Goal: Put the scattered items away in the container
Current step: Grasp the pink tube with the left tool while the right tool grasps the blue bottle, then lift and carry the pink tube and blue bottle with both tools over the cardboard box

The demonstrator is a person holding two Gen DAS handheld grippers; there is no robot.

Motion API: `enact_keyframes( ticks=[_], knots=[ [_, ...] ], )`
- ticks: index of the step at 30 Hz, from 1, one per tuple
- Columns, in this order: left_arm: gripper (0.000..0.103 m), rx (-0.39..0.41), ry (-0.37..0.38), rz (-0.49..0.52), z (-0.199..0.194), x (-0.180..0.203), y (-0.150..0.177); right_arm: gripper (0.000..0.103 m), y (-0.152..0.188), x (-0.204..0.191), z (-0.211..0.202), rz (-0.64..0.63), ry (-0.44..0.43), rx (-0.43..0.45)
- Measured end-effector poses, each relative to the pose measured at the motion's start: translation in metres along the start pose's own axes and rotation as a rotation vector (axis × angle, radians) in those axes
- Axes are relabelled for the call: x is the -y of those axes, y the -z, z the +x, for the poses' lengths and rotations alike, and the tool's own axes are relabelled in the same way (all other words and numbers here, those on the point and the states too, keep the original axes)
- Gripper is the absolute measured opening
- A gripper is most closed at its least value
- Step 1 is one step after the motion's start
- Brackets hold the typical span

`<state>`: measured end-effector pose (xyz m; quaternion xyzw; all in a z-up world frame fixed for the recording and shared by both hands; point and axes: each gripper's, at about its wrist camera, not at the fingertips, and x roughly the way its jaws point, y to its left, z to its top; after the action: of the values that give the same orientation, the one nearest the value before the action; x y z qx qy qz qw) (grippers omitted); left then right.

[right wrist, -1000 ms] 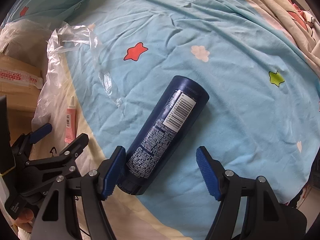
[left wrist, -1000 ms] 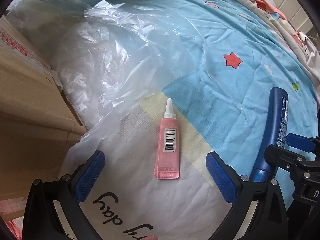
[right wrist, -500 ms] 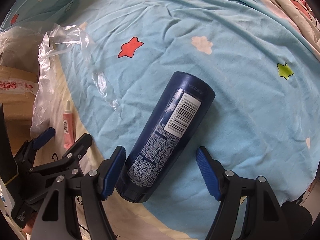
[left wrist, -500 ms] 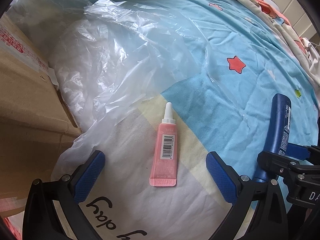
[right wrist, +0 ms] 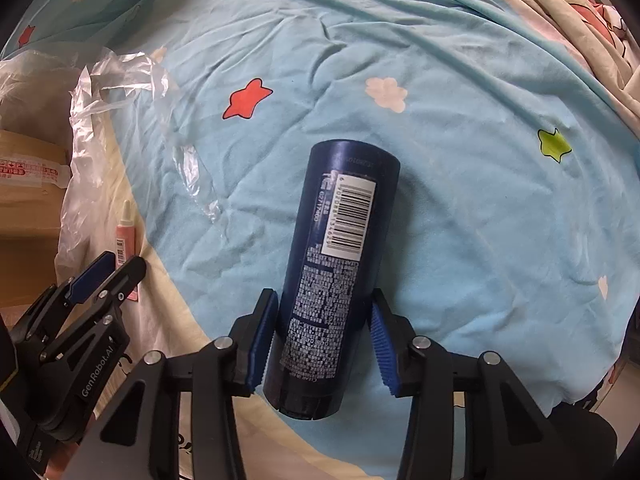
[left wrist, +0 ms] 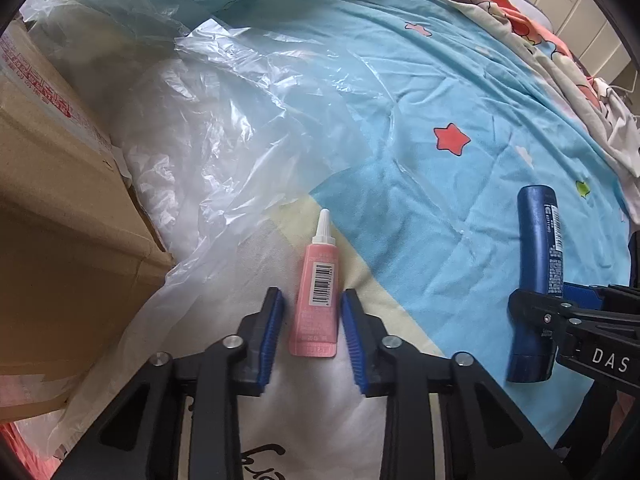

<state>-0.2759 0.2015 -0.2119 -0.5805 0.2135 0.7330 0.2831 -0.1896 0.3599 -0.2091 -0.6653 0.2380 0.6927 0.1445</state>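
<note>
- The left gripper (left wrist: pixel 312 322) has just closed from wide open to a narrow clench around the pink tube (left wrist: pixel 316 296); its blue pads now sit against the tube's lower half, where a second ago they stood well clear on either side. The tube lies flat on the white and cream patch of bedding, white nozzle pointing away.
- The right gripper (right wrist: pixel 324 336) has likewise been closing, and its jaws now hug the lower body of the dark blue bottle (right wrist: pixel 340 264), which lies barcode-up on the blue star-print sheet (right wrist: pixel 460 160). The left pad appears to press the bottle's side; contact on the right pad is harder to judge.
- Both scattered items have therefore gone from merely framed to grasped while still resting on the bed, which suggests the pick-up stage of tidying is beginning for two objects at once.
- Beyond the tube, a crumpled clear plastic bag (left wrist: pixel 224 128) spreads over the bedding.
- At far left stands a cardboard box (left wrist: pixel 60 208), probably the container; neither item has been lifted toward it yet.
- In the right wrist view the tube (right wrist: pixel 126 240) appears near left, beside the left gripper (right wrist: pixel 104 276).
</note>
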Motion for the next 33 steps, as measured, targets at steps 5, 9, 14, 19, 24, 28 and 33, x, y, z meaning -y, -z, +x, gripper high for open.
enact_keyframes(
  ticks=[5, 9, 14, 19, 24, 28, 33],
  knots=[
    [0.021, 0.002, -0.038, 0.027, -0.002, 0.008, 0.007, 0.040, 0.005, 0.000, 0.000, 0.000, -0.002, -0.004],
    [0.021, -0.001, -0.031, 0.023, -0.004, 0.007, 0.011, 0.039, 0.009, 0.000, 0.000, -0.009, -0.002, -0.004],
    [0.021, -0.001, -0.026, 0.012, -0.006, 0.006, 0.016, 0.039, 0.015, -0.002, -0.003, -0.027, -0.020, 0.003],
    [0.021, -0.002, -0.026, 0.008, -0.009, 0.005, 0.019, 0.038, 0.023, -0.010, -0.012, -0.072, 0.001, 0.042],
    [0.021, 0.015, -0.018, -0.002, -0.020, 0.003, 0.023, 0.038, 0.031, -0.016, -0.021, -0.098, 0.002, 0.060],
    [0.021, 0.017, -0.021, -0.014, -0.035, 0.020, 0.030, 0.037, 0.037, -0.020, -0.026, -0.115, 0.002, 0.065],
    [0.021, 0.028, -0.029, -0.026, -0.045, 0.017, 0.037, 0.037, 0.049, -0.026, -0.037, -0.144, 0.002, 0.084]
  ],
)
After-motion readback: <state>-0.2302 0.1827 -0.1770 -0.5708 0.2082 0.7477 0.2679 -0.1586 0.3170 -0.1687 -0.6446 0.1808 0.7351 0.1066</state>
